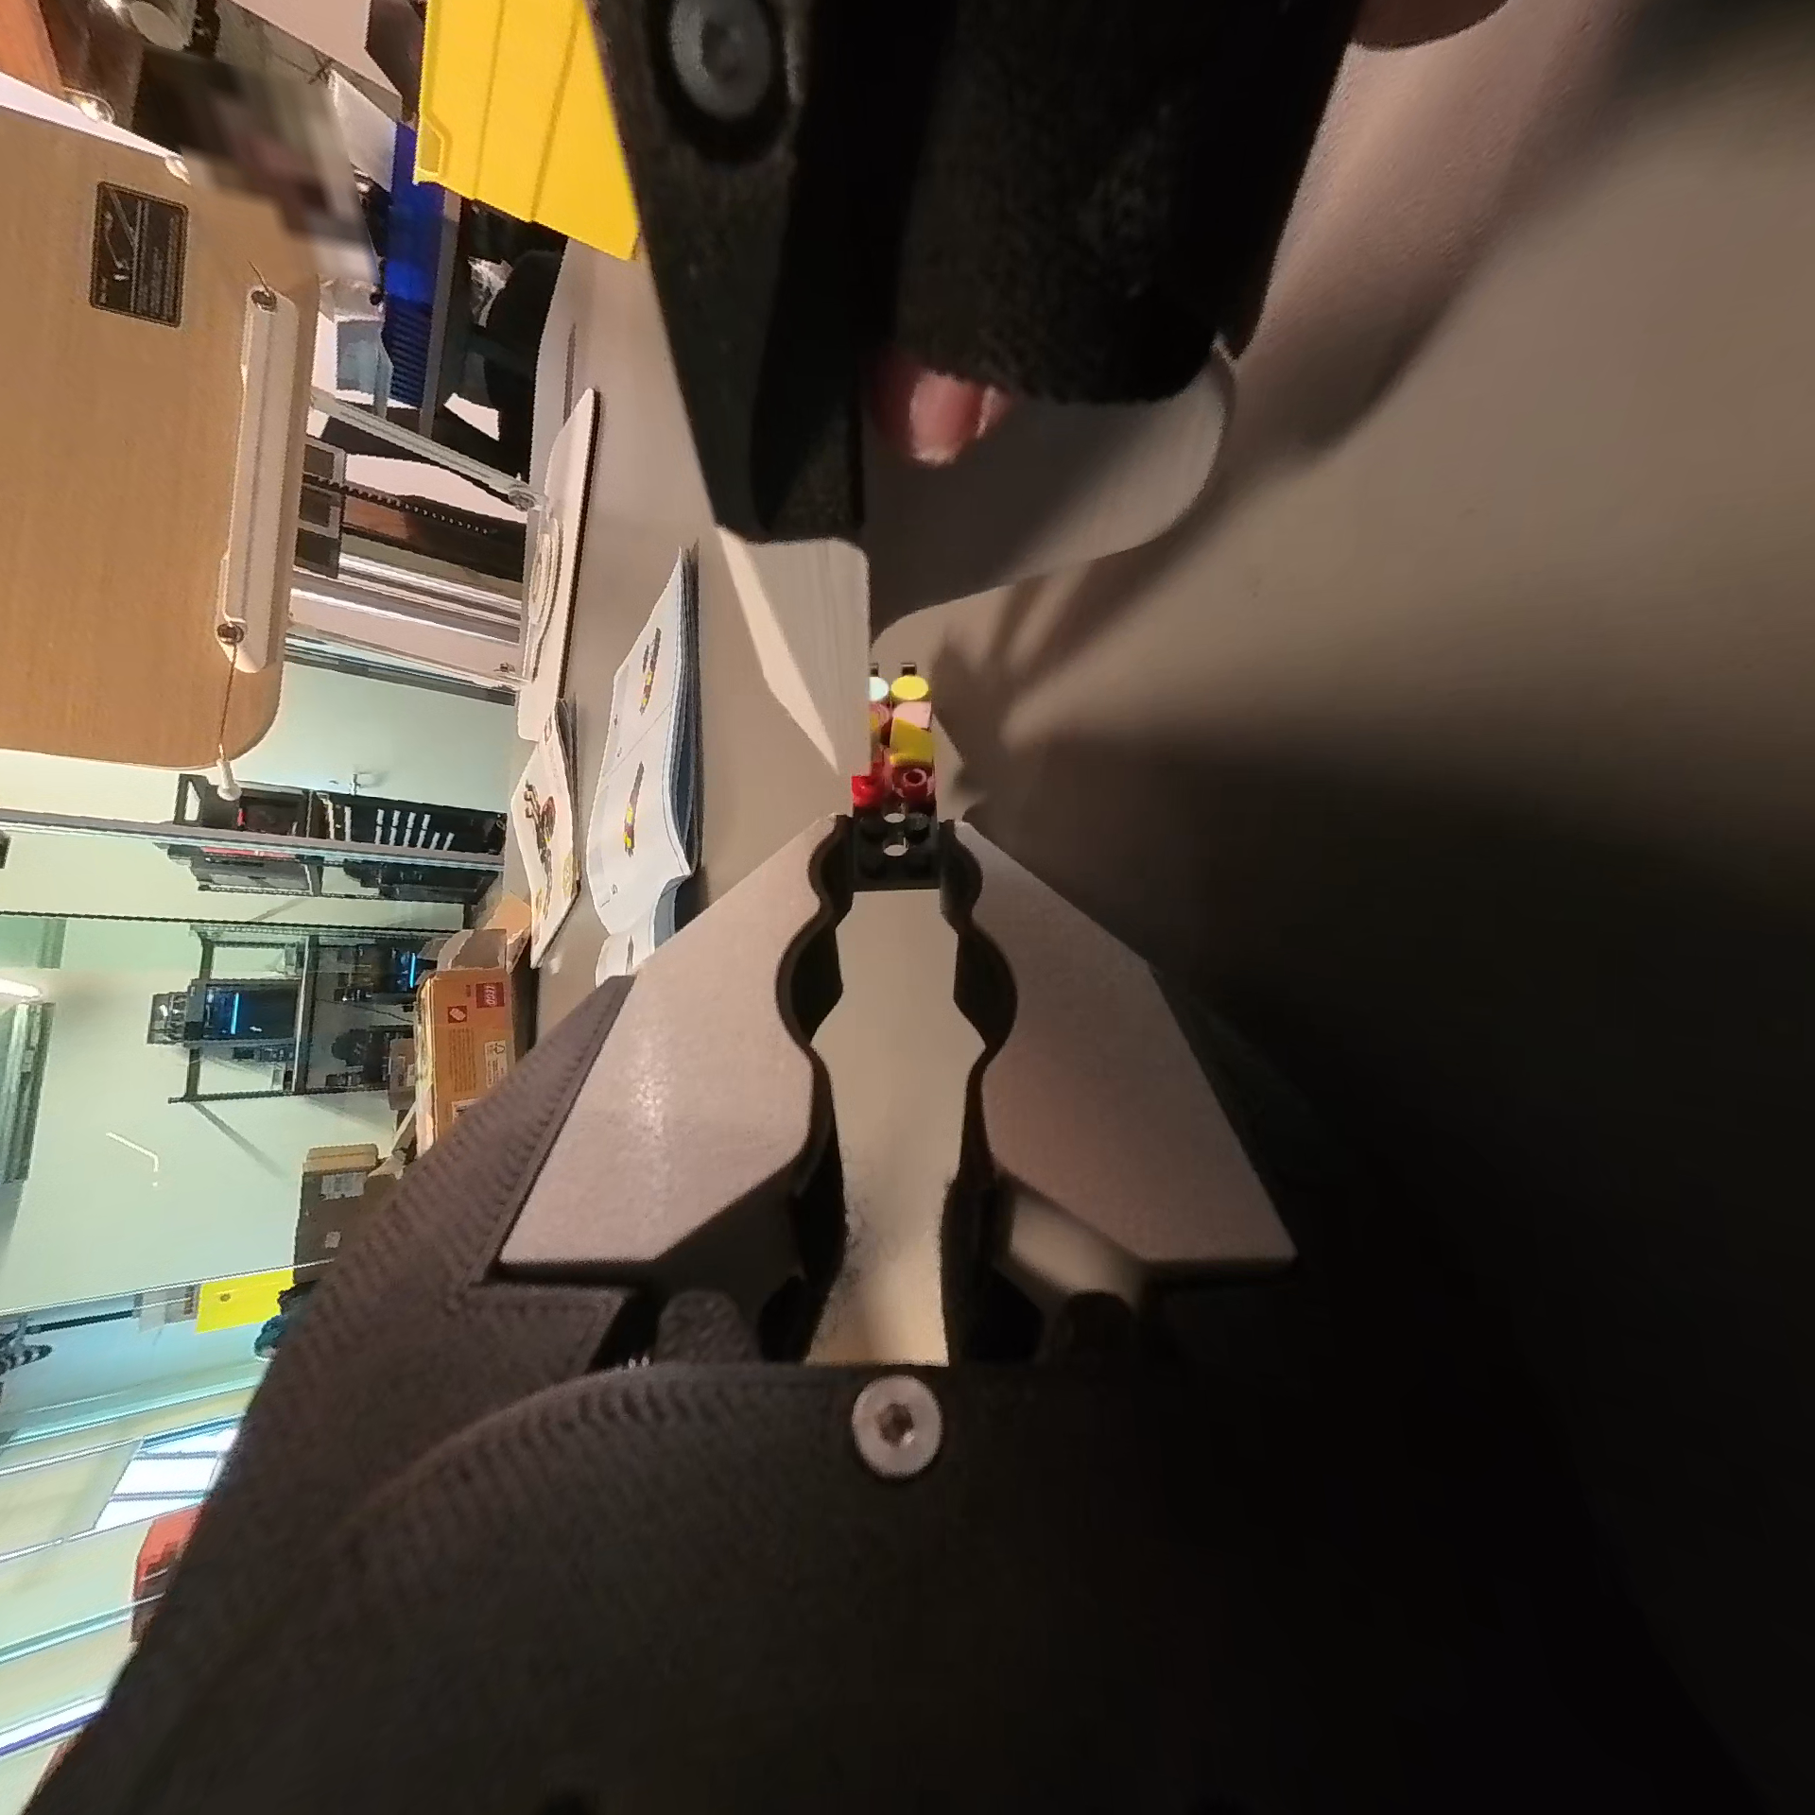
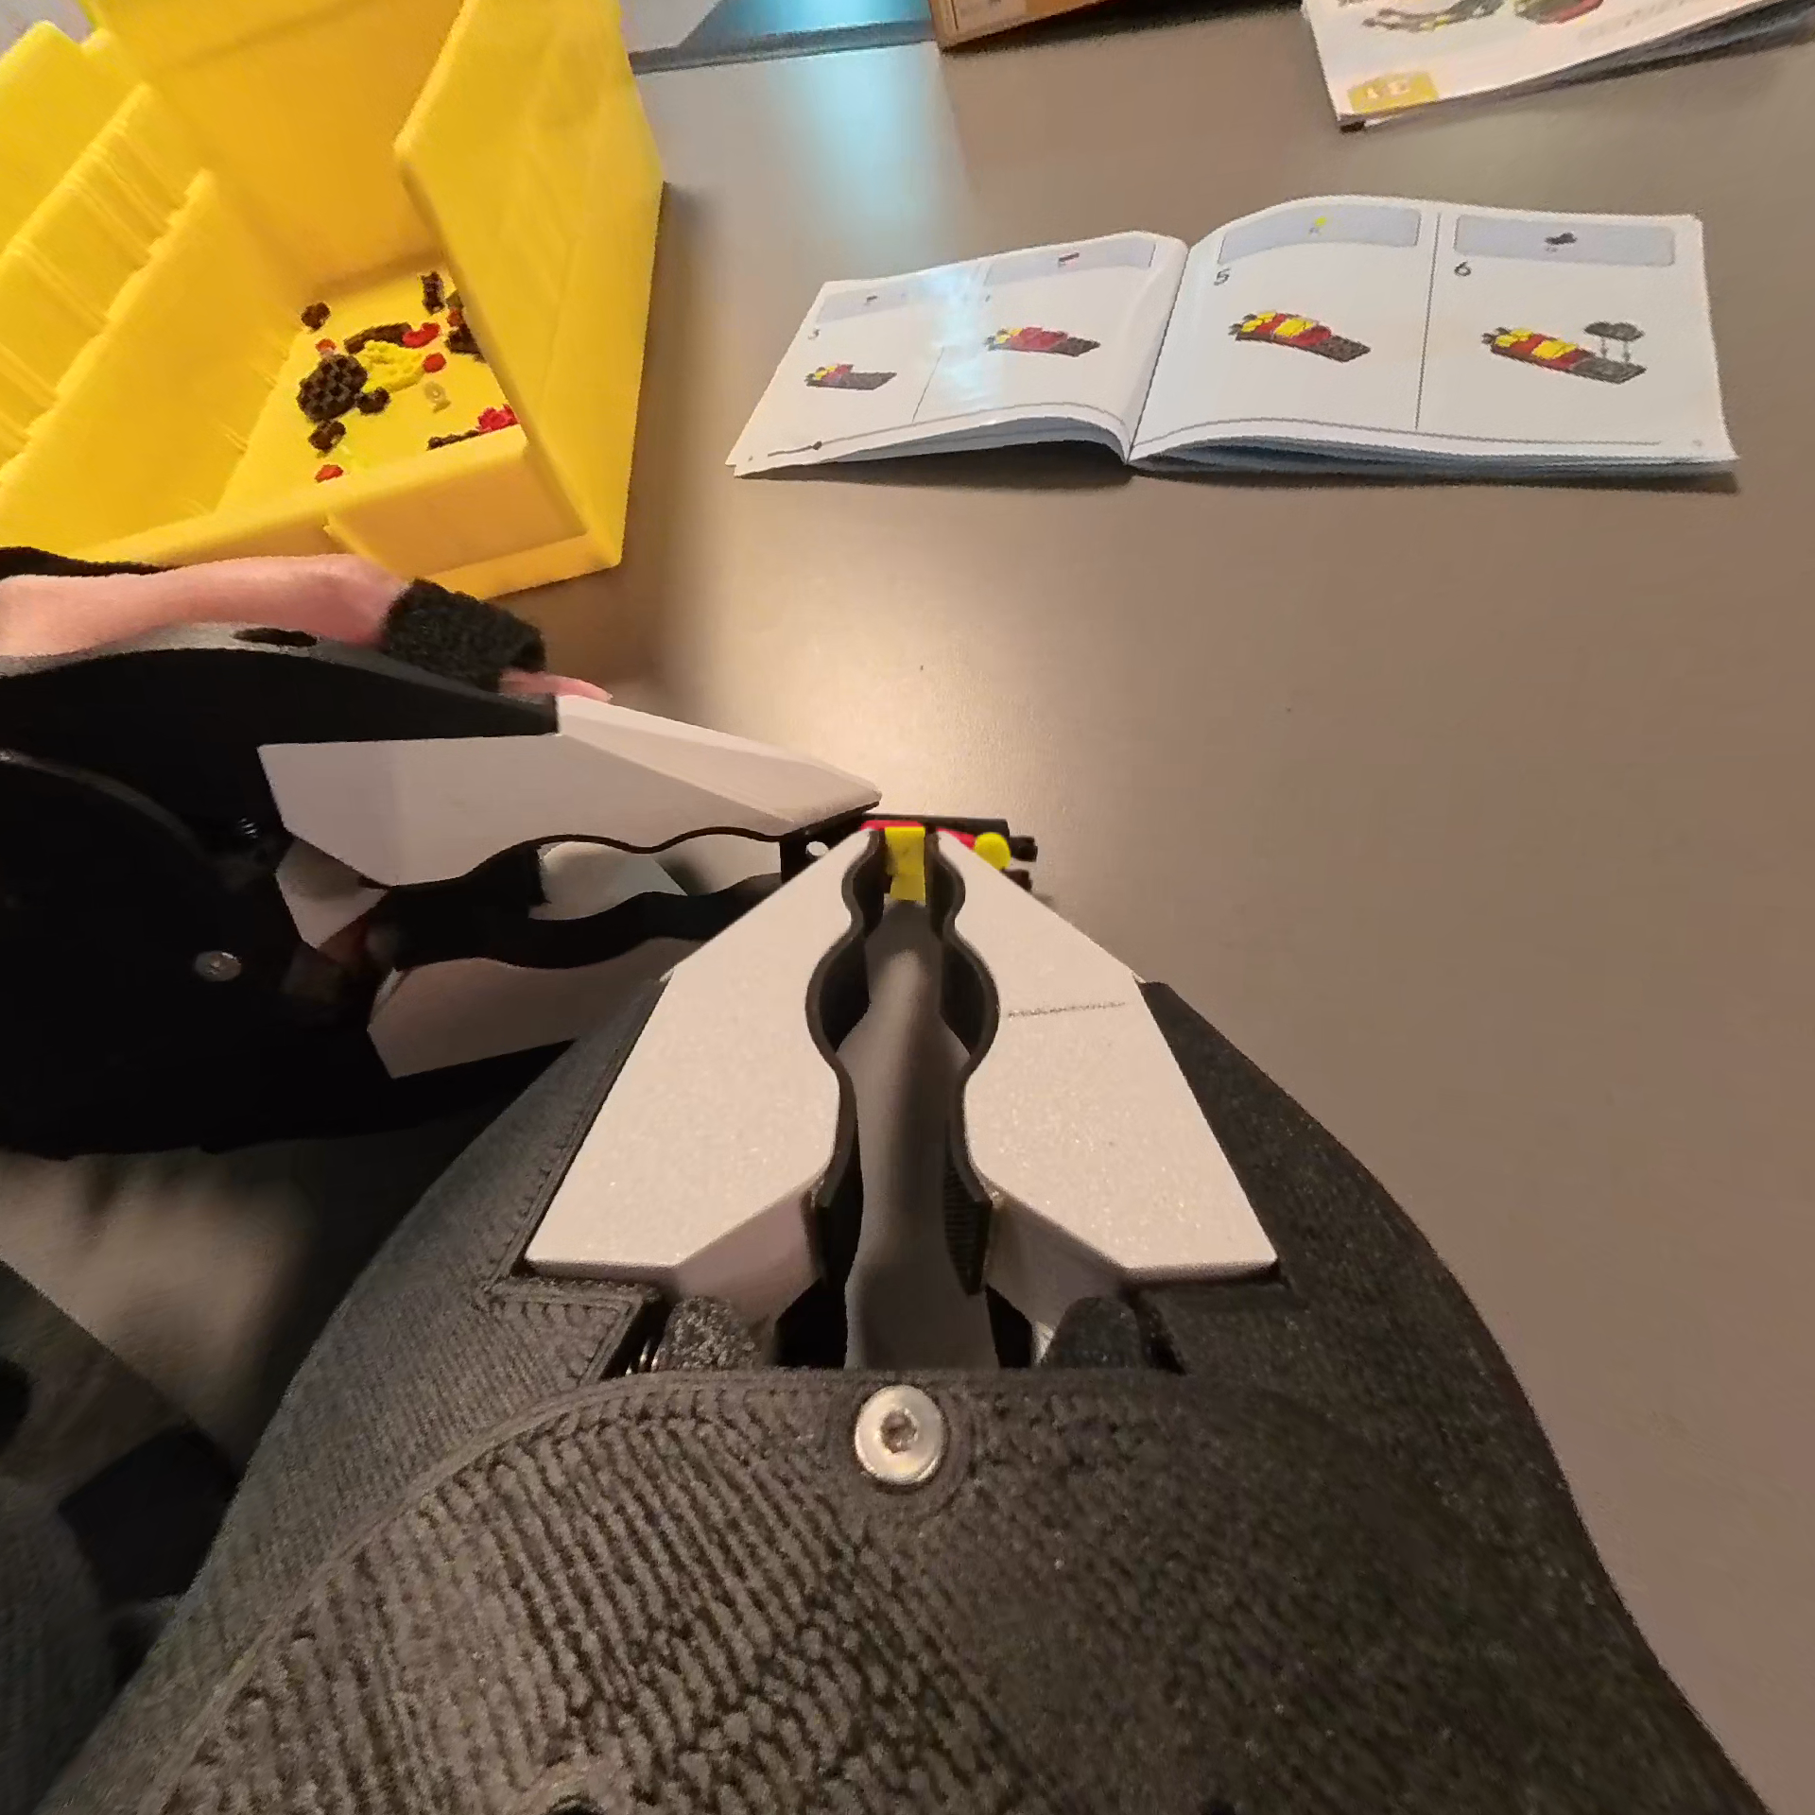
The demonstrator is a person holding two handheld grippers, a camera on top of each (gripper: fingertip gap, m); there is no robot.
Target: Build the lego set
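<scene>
Both grippers clamped on the lego build, low over the grey worktop (image 2: 1277, 737).

Yellow parts bin (image 2: 530, 295) sits far left, loose black, red and yellow pieces inside. Open instruction booklet (image 2: 1277, 344) lies flat well beyond the grippers. Left gripper (image 1: 899, 854) has its fingers closed on the black studded plate (image 1: 896, 852) at the near end of the lego build (image 1: 899, 776). Right gripper (image 2: 906, 864) has its fingers pinched on a yellow brick (image 2: 905, 866) on top of that build, above red and black parts. Can't tell if the brick is seated.
</scene>
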